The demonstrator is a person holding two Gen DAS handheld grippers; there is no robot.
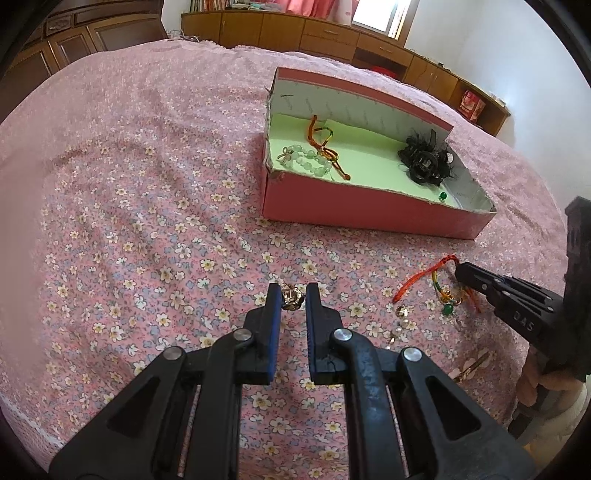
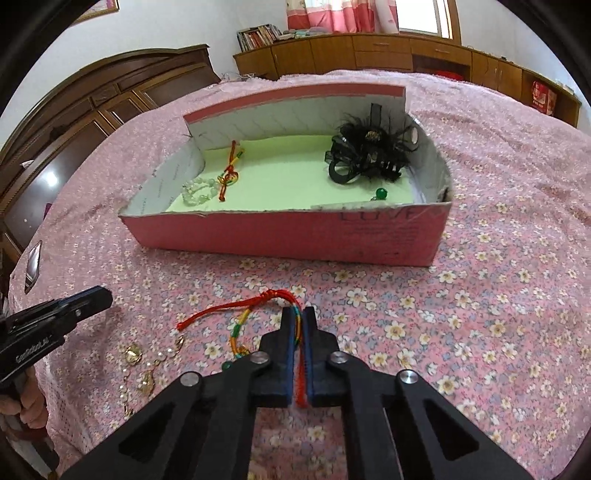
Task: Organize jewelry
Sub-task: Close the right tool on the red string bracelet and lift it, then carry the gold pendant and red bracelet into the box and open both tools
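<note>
A pink box (image 1: 369,212) (image 2: 295,236) with a green floor lies on the floral bedspread. In it are a pale bead bracelet (image 1: 308,158) (image 2: 197,192), a red-orange cord bracelet (image 1: 325,142) (image 2: 231,171), a black feathered hair clip (image 1: 426,160) (image 2: 369,151) and a green bead (image 1: 442,195) (image 2: 381,192). My left gripper (image 1: 293,295) is partly open around a small gold ornament (image 1: 291,298) on the bed, which its fingers do not visibly clamp. My right gripper (image 2: 299,314) (image 1: 460,271) is shut on a red and multicolour cord bracelet (image 2: 240,306) (image 1: 424,278).
A gold and pearl chain (image 2: 147,363) (image 1: 400,325) lies on the bedspread between the grippers. A gold hair pin (image 1: 471,367) lies near the right hand. Wooden cabinets (image 1: 332,33) and a dark wardrobe (image 2: 92,103) stand beyond the bed.
</note>
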